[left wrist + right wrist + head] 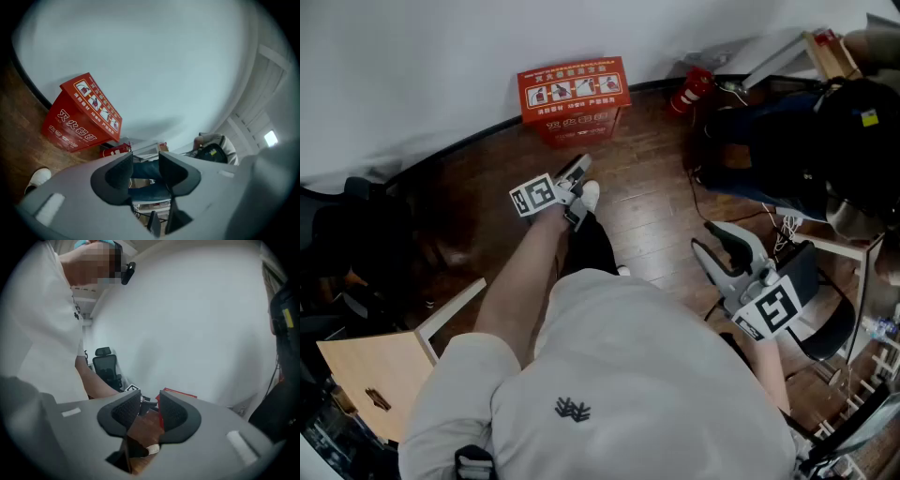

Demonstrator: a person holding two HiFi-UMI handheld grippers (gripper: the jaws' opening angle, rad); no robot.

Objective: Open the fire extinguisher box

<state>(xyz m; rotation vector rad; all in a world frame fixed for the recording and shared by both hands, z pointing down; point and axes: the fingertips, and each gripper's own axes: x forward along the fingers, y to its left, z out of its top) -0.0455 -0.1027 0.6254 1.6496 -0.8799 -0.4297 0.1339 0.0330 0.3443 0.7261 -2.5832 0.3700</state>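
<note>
The red fire extinguisher box [573, 94] stands shut on the wooden floor against the white wall. In the left gripper view the box [82, 115] sits at the left, lid down, and in the right gripper view the box's edge [180, 393] peeks over the jaws. My left gripper [578, 169] hovers a short way in front of the box, pointing at it and apart from it. Its jaws [145, 161] stand open with nothing between them. My right gripper [712, 246] hangs farther back on the right. It too is open and empty [150, 404].
A red fire extinguisher [693, 88] lies on the floor right of the box. A person in dark clothes with a bag [797, 150] sits at the right. A wooden cabinet [375, 375] stands at the lower left. My white shoe [590, 195] is just below the left gripper.
</note>
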